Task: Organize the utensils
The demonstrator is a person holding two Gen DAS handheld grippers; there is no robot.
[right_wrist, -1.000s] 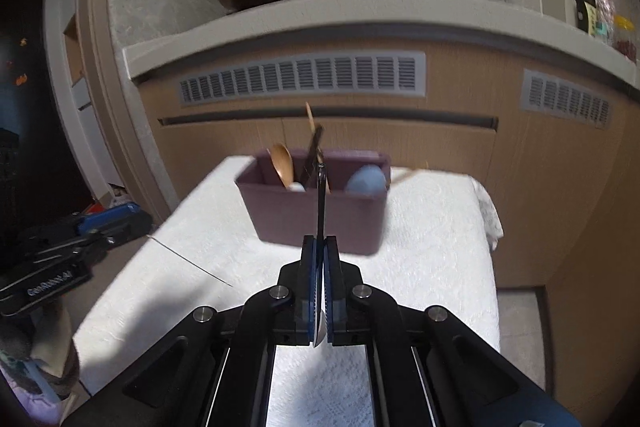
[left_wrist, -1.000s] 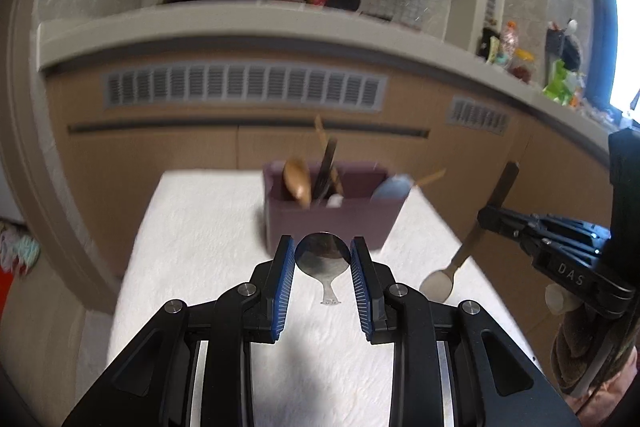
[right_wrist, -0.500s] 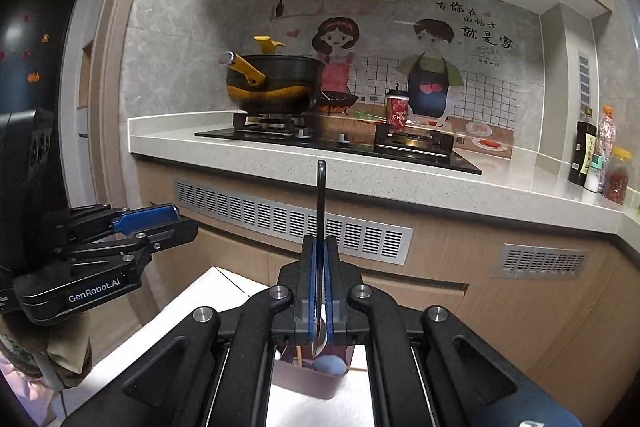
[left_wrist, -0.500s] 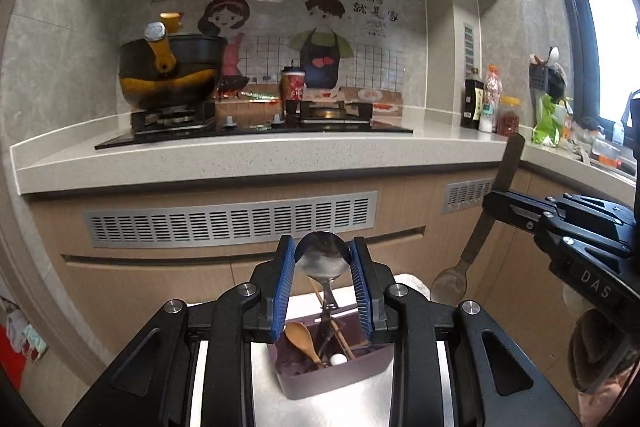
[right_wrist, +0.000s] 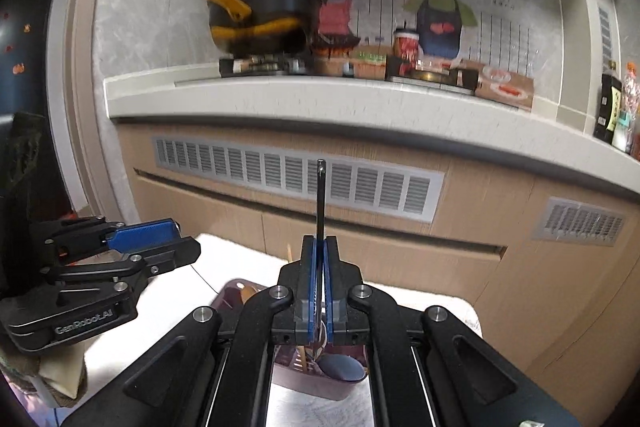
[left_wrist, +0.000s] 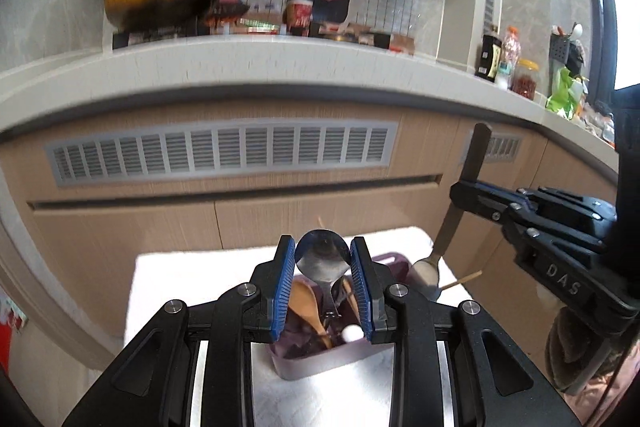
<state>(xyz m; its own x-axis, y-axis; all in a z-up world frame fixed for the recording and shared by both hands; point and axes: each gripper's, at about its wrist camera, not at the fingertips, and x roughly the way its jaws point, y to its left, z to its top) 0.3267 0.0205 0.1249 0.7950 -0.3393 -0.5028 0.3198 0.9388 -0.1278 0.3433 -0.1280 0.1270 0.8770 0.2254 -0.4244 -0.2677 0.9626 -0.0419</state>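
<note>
Left gripper (left_wrist: 322, 261) pinches metal spoon (left_wrist: 321, 259) (bowl upward).

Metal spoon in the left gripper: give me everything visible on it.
The metal spoon is shiny and steel-looking, with a round bowl that mirrors the room. The left gripper is shut on the bowl, its blue ribbed pads pressing each edge. The bowl points up and away from the camera; the thin handle runs down into the purple bin among wooden utensils. Whether the handle tip touches anything there is hidden.

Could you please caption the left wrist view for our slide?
Left hand-held gripper holds a metal spoon above the purple utensil box.
</note>
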